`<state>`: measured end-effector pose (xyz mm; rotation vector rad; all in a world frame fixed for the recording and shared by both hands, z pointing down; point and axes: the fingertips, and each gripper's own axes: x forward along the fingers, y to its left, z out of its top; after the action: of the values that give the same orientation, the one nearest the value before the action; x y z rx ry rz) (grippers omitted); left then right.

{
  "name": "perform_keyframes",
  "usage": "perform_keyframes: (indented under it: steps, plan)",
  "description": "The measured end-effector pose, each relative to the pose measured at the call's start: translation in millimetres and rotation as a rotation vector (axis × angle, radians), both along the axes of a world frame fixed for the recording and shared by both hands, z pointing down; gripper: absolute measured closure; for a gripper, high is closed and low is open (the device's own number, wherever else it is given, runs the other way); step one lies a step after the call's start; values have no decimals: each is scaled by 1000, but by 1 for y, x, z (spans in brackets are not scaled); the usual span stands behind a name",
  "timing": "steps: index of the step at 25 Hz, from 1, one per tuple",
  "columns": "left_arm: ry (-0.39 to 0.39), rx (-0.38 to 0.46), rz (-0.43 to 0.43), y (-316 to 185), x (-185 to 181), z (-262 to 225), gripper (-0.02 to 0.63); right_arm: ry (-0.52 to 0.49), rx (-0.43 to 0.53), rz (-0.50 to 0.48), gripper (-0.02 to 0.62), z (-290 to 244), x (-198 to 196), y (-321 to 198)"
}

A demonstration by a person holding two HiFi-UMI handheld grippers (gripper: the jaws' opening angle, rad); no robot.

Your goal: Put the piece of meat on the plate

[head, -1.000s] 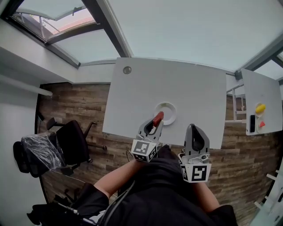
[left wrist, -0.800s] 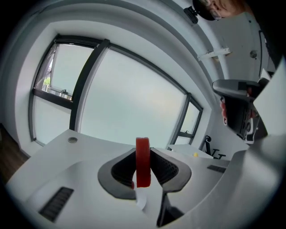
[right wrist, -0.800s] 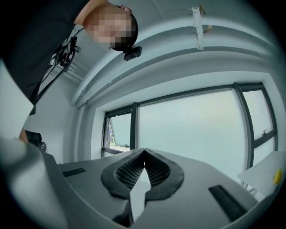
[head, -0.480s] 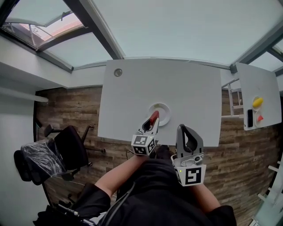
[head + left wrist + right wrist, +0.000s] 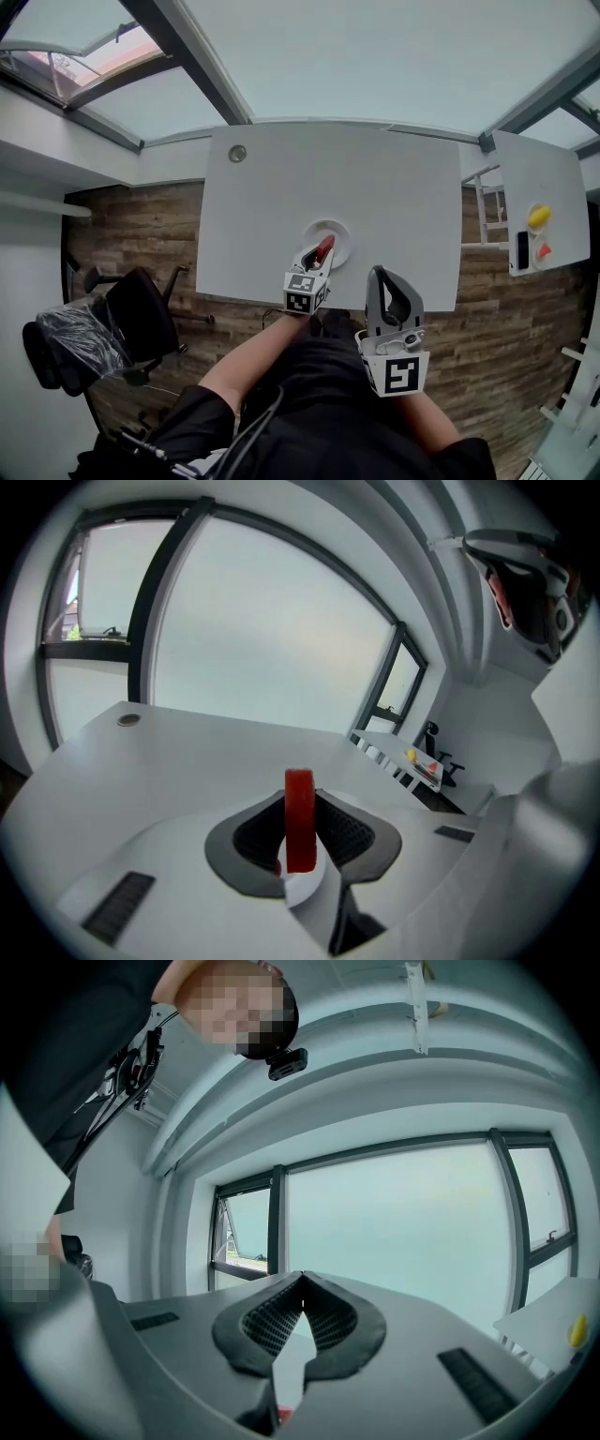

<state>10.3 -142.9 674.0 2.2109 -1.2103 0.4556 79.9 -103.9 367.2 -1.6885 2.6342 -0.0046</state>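
Currently the left gripper [image 5: 321, 256] is clamped on the piece of meat [image 5: 325, 247], a flat red slice held on edge between the pads. In the left gripper view the slice [image 5: 300, 817] sits upright in the middle of the jaws, both ribbed pads against its faces, and its top edge rises above the jaw tips. From the head view the gripper tilts downward toward the white plate [image 5: 339, 231]. The meat overlaps the plate's near-left rim in that picture; whether it touches the plate cannot be told. The plate rests on the white table [image 5: 375, 187], toward its near edge, well apart from the round grommet [image 5: 238, 153] at the far left corner. The right gripper [image 5: 378, 273] is off the near edge of the table, to the right of the left one and closer to the person's body. In the right gripper view its jaws are pressed together, the tips meeting, with nothing between them. A side table [image 5: 553, 187] stands to the right, carrying a yellow object [image 5: 537, 217], a small red object [image 5: 544, 251] and a dark object [image 5: 522, 250]. An office chair [image 5: 141, 314] stands on the wooden floor [image 5: 131, 225] to the left.
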Motion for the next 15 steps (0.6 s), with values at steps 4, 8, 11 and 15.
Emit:
perform_keyframes:
  steps: [4, 8, 11, 15]
  plan:
    - [1, -50, 33, 0, 7, 24, 509, 24, -6, -18, 591, 6, 0, 0]
    - [-31, -91, 48, 3, 10, 47, 509, 48, -12, -26, 591, 11, -2, -2]
    - [-64, -101, 56, 2, 10, 58, 509, 63, -31, -20, 591, 16, 0, 0]
    - [-63, -111, 72, -2, 13, 67, 509, 68, -28, -14, 591, 17, 1, 1]
